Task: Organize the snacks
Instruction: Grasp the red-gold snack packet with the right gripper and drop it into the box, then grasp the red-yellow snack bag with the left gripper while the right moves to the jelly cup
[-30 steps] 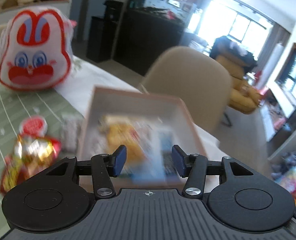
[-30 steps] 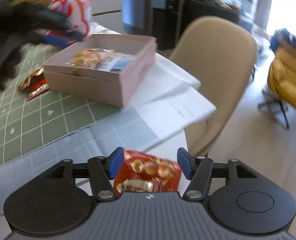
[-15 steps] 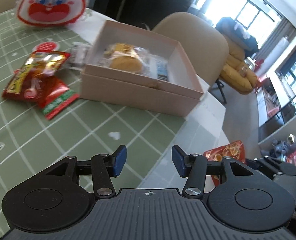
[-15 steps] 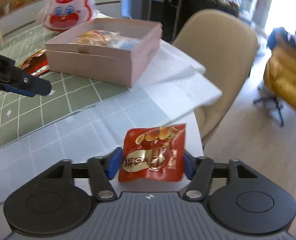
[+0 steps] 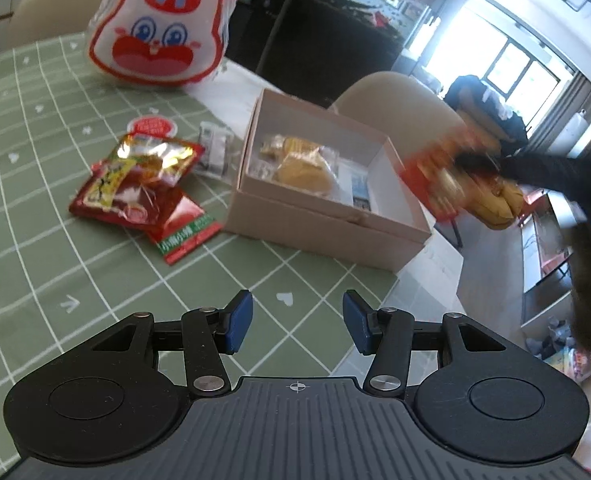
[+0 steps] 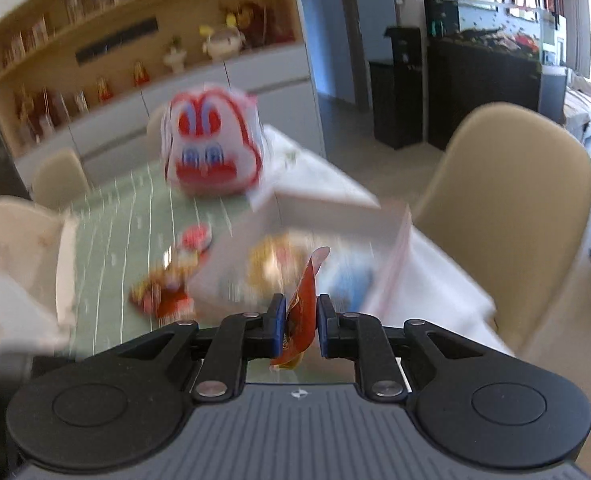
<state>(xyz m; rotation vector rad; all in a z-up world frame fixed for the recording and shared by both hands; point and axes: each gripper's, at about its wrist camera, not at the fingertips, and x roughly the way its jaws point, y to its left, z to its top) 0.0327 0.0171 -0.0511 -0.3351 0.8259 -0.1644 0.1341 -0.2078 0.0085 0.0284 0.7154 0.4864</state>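
A pink cardboard box (image 5: 327, 220) stands open on the green checked tablecloth, with yellow and blue snack packs (image 5: 303, 170) inside. My right gripper (image 6: 300, 326) is shut on a red snack packet (image 6: 301, 312), held edge-on above the box (image 6: 391, 248); the packet shows blurred in the left wrist view (image 5: 439, 176) at the box's right end. My left gripper (image 5: 297, 320) is open and empty, above the cloth in front of the box. Several red snack packets (image 5: 143, 184) lie left of the box.
A white and red rabbit-face bag (image 5: 159, 28) stands behind the packets. A small clear wrapped pack (image 5: 215, 152) lies against the box's left side. Beige chairs (image 6: 507, 208) stand at the table's far edge. White paper (image 5: 431, 276) covers the table's right end.
My right gripper has shut on the red packet, lifted it from the table edge and carried it over the box. My left gripper has drawn back and turned left, staying open.
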